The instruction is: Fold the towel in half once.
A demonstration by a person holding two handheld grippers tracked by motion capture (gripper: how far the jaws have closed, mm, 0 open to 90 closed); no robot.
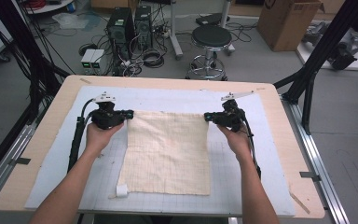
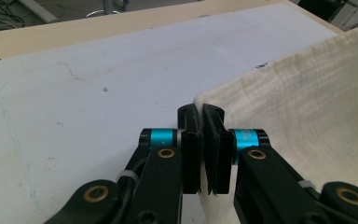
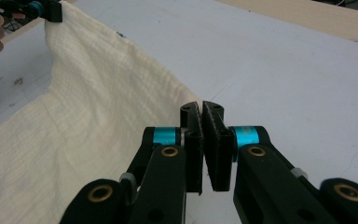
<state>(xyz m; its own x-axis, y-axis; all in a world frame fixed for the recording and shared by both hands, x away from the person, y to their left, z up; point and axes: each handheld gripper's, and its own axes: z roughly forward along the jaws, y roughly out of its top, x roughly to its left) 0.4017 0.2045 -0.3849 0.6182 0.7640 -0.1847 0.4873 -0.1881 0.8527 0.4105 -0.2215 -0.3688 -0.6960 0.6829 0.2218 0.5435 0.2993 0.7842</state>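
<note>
A cream gridded cloth (image 1: 168, 151) lies spread on the white mat (image 1: 56, 158), its far edge lifted slightly. My left gripper (image 1: 129, 113) is shut on the cloth's far left corner (image 2: 200, 100), jaws pinched together over the fabric. My right gripper (image 1: 207, 116) is shut on the far right corner (image 3: 193, 100) the same way. In the right gripper view the cloth (image 3: 74, 140) stretches away to the left gripper (image 3: 51, 11) at the top left. A small white tag (image 1: 121, 190) sits at the cloth's near left corner.
The mat covers a wooden table (image 1: 289, 135). Beyond the table stand a black stool (image 1: 210, 39), computer towers (image 1: 121, 25) with cables on the floor, and a cardboard box (image 1: 286, 21). Black frame posts (image 1: 319, 51) rise at the right.
</note>
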